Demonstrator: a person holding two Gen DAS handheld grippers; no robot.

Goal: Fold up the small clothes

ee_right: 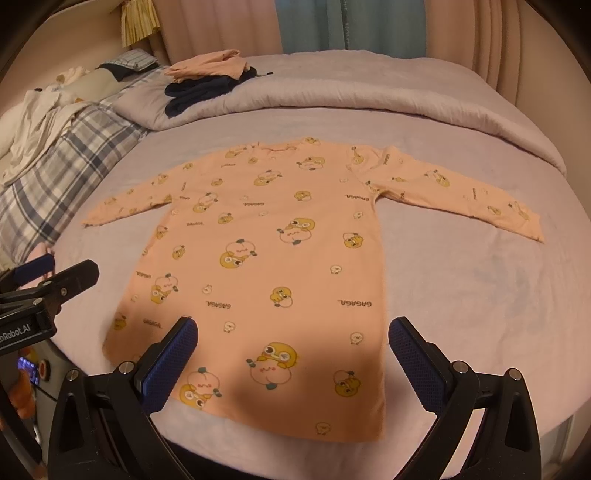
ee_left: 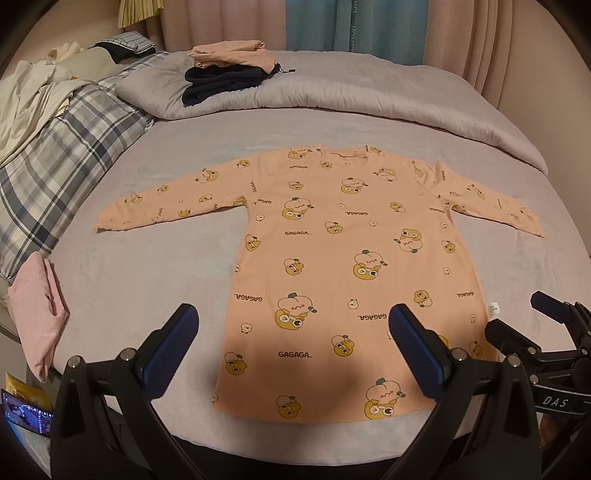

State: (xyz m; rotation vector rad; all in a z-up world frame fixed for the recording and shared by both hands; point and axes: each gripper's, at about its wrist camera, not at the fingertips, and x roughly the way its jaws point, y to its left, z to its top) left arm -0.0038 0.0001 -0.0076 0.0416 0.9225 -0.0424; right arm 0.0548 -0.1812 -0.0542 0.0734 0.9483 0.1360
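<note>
Room: pink and blue curtains (ee_left: 317,26) hang behind a wide bed (ee_left: 147,280) under warm, dim light.
Bed: a lilac sheet covers it; a grey quilt (ee_left: 332,92) is bunched along the far edge, and a plaid blanket (ee_left: 62,155) lies along the left side.
Shirt: a peach long-sleeved shirt (ee_left: 332,258) printed with yellow cartoon figures and the word "GAGAGA" lies flat in the middle of the sheet, neck toward the quilt, hem at the near edge, both sleeves spread out to the sides.
Pile: folded clothes (ee_left: 229,70), peach on top of navy, sit on the quilt, well apart from the shirt.
Pink cloth: a folded pink cloth (ee_left: 37,317) lies at the left edge of the bed, just beside the plaid blanket.
Left gripper (ee_left: 291,343): held over the hem, touching nothing; jaws spread wide, the blue pads (ee_left: 168,343) bare.
Right gripper (ee_right: 293,354): held over the hem's right half, likewise clear of the fabric; jaws spread wide, nothing between them.
Shadow: a dark band falls across the hem below both grippers.
</note>
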